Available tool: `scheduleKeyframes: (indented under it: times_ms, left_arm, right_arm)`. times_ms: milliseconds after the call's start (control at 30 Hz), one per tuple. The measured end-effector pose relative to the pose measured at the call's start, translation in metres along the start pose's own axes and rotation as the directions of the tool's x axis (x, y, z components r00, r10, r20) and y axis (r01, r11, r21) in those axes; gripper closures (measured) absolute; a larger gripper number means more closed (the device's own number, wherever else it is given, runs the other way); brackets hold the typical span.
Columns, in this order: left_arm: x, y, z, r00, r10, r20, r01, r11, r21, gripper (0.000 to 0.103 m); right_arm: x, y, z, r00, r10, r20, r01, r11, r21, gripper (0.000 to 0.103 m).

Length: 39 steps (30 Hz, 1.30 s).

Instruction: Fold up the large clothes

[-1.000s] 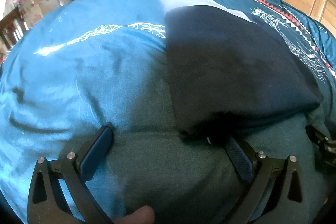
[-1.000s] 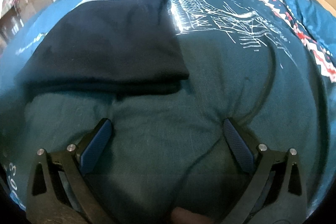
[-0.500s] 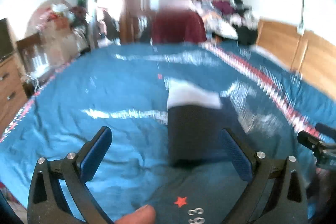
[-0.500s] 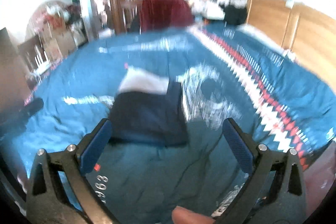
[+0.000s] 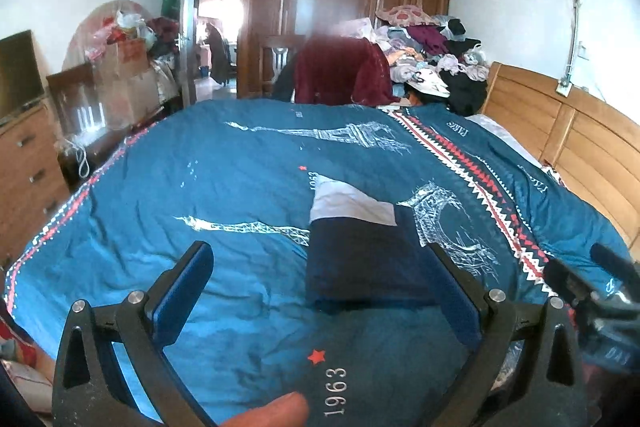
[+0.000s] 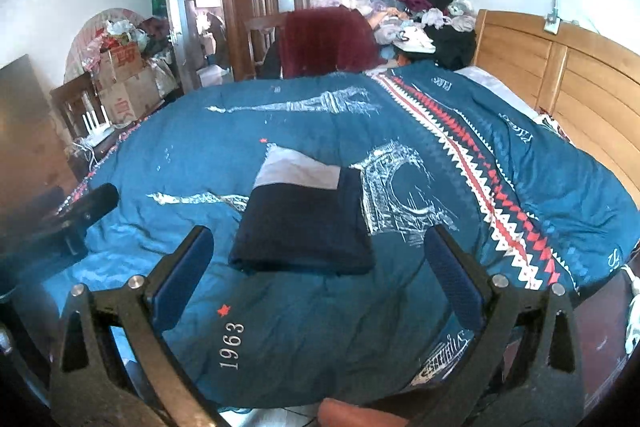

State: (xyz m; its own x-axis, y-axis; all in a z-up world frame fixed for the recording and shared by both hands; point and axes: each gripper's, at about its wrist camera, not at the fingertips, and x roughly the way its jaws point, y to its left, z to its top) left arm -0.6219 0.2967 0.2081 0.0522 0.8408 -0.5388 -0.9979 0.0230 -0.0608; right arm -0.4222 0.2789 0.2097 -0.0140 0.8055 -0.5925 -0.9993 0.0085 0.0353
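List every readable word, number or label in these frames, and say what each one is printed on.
"1963": white digits below a red star on the blue printed duvet cover, near edge; also readable in the right wrist view.
"1963" again, smaller, on the same cover just beyond the folded navy and white garment.
White script near the wooden headboard: too distorted to read.
Red characters on the cardboard boxes: too blurred to read.

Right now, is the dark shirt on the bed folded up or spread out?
Folded. The dark garment lies as a neat, compact rectangle on the blue quilt, layered edges showing at its near side, a white part at its far end.
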Motion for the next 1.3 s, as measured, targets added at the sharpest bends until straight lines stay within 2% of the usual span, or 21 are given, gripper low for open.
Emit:
scheduleKeyframes:
  times_ms: [133,267,500,667,1067,1300]
  left_arm:
    - [0.010,0.000,-0.004,0.999,0.053,-0.012,-0.053,0.998,0.016,0.000]
    - [0.022,0.001,-0.010,0.996,0.081,-0.037,-0.080,0.996,0.027,0.000]
    - [0.033,0.004,-0.015,0.995,0.077,-0.060,-0.076,0.997,0.025,0.000]
    - [0.035,0.007,-0.015,0.995,0.078,-0.067,-0.077,0.997,0.021,0.000]
    - [0.038,0.008,-0.020,0.995,0.068,-0.070,-0.066,0.997,0.034,0.000]
    - [0.041,0.002,-0.027,0.993,0.071,-0.098,-0.066,0.996,0.052,0.000]
  right_arm:
    - [0.006,-0.001,-0.008,0.999,-0.040,-0.022,0.039,0.999,-0.009,0.000]
    - [0.009,-0.002,-0.012,0.999,-0.041,-0.035,0.041,0.999,-0.005,0.000]
    - [0.010,-0.001,-0.015,0.998,-0.036,-0.050,0.036,0.999,0.005,0.000]
    - [0.016,0.001,-0.017,0.993,-0.084,-0.085,0.084,0.996,-0.001,0.000]
    - [0.012,-0.005,-0.018,0.995,-0.065,-0.072,0.067,0.998,0.021,0.000]
    - [0.012,-0.007,-0.021,0.994,-0.048,-0.093,0.051,0.998,0.025,0.000]
